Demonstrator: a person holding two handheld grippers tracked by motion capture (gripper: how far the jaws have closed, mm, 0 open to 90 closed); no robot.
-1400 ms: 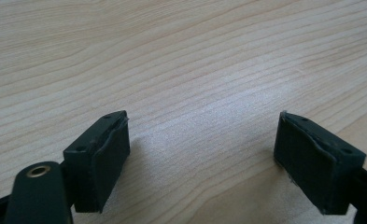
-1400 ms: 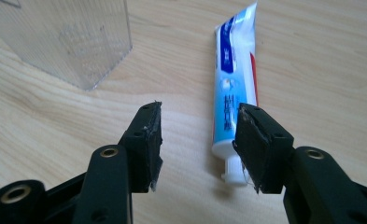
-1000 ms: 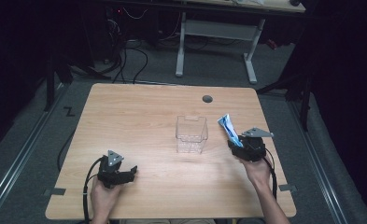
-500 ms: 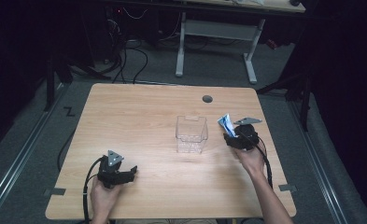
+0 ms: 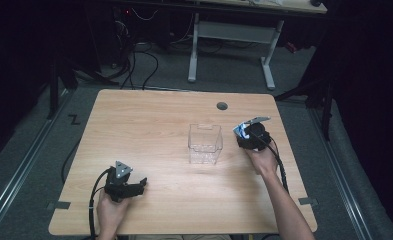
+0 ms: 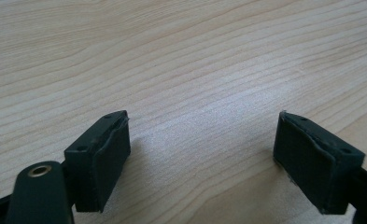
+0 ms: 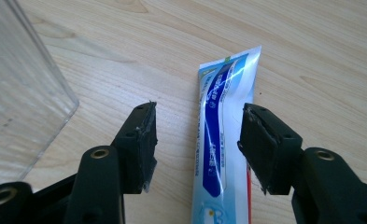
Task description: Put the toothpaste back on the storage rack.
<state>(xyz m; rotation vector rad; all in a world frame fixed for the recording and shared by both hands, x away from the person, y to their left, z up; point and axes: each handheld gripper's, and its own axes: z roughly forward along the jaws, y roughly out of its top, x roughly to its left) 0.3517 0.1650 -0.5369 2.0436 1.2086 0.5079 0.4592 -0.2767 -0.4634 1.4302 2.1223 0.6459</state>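
Observation:
A white and blue toothpaste tube (image 7: 218,93) lies flat on the wooden table (image 5: 154,125), just right of a clear plastic box (image 5: 205,144). My right gripper (image 7: 200,119) straddles the tube's lower half. Its jaws have just been opening, and the tube lies between them: the left pad stands apart from it and the right pad is at its edge. From above, the right gripper (image 5: 246,134) covers most of the tube (image 5: 240,130). My left gripper (image 5: 140,184) rests low near the table's front left. The left gripper (image 6: 202,154) is open with bare wood between its pads.
The clear box (image 7: 17,93) rises close on the left of the right gripper's jaws. A round cable hole (image 5: 222,106) sits near the table's far edge. Beyond the table are a white desk frame (image 5: 234,35) and floor cables.
The right hand has moved forward and left, bringing its gripper over the toothpaste tube and nearer the clear box. The left hand has not moved.

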